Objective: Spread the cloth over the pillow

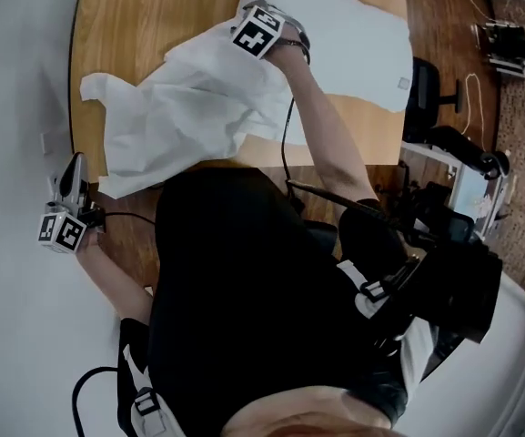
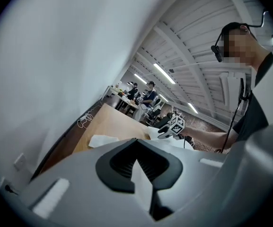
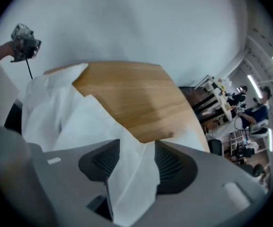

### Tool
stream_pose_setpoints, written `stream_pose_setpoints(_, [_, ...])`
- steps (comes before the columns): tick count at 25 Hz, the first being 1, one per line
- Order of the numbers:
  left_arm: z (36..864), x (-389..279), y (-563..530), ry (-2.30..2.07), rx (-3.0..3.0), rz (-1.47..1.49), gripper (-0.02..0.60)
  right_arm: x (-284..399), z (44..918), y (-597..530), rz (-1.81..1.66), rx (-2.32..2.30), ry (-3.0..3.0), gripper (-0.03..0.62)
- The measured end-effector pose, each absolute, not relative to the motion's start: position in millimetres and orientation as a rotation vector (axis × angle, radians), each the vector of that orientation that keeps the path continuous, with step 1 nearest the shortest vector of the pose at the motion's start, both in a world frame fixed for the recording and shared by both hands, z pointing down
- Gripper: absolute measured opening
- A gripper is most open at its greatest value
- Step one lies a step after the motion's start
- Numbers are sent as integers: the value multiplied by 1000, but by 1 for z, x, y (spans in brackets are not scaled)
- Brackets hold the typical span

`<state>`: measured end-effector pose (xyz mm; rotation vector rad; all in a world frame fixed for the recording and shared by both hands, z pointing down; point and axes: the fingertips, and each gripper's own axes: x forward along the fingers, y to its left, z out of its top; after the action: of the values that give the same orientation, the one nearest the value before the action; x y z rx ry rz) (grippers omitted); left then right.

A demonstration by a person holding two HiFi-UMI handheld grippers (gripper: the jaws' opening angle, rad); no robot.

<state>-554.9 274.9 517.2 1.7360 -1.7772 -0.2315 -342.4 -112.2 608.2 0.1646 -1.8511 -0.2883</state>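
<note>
A rumpled white cloth lies across the round wooden table, its far end reaching the white pillow at the table's back right. My right gripper hovers over that end, next to the pillow. In the right gripper view its jaws stand open and a loose fold of the cloth lies between the pads. My left gripper is off the table's left edge, close to the cloth's near corner. Its jaws are shut; a thin white sliver shows between the pads, and I cannot tell what it is.
A white wall runs close along the table's left side. A black office chair and dark equipment stand to the right of the table. Cables lie on the brown floor. People sit at desks far back.
</note>
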Motion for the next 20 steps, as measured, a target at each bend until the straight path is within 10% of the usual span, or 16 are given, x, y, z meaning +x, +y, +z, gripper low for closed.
stream_pose_setpoints(5, [521, -561, 312, -1846, 1683, -294, 3, -342, 694, -123, -294, 41, -1514, 222])
stream_pose_setpoints(8, [534, -559, 323, -1845, 1652, -278, 3, -347, 681, -125, -284, 62, -1531, 18])
stream_pose_setpoints(20, [575, -567, 235, -1727, 1755, -5, 118, -203, 398, -65, -78, 599, -2224, 14])
